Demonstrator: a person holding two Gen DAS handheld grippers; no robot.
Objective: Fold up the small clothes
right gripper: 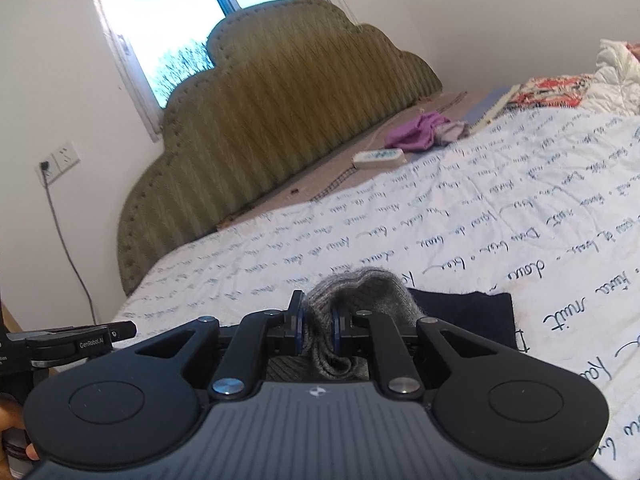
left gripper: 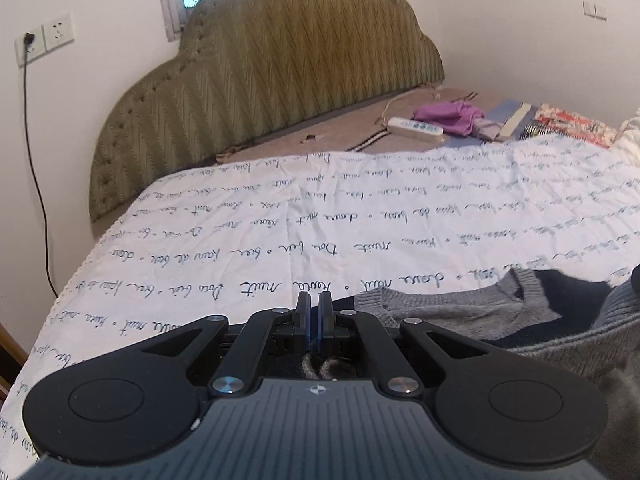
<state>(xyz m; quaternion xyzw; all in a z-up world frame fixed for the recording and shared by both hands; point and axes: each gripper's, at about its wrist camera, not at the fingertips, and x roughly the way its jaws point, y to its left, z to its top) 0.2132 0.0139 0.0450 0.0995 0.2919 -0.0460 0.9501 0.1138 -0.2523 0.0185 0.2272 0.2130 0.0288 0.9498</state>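
Observation:
A small grey knit sweater with a dark navy part (left gripper: 460, 312) lies on the white bedsheet with handwriting print (left gripper: 280, 216). My left gripper (left gripper: 314, 304) is shut, its jaws almost touching, with grey knit fabric pinched behind the fingertips. In the right wrist view my right gripper (right gripper: 318, 322) is shut on a bunched fold of the grey sweater (right gripper: 360, 292), which rises between the pads; the navy part (right gripper: 468, 312) lies just right of it. The left gripper's body (right gripper: 72, 344) shows at the left edge.
A green padded headboard (left gripper: 260, 92) stands at the back. Near it lie a white remote (left gripper: 416, 127), purple cloth (left gripper: 452, 118), and patterned bedding (left gripper: 572, 126). A wall socket with a black cable (left gripper: 28, 46) is at left. The bed's left edge (left gripper: 72, 280) drops off.

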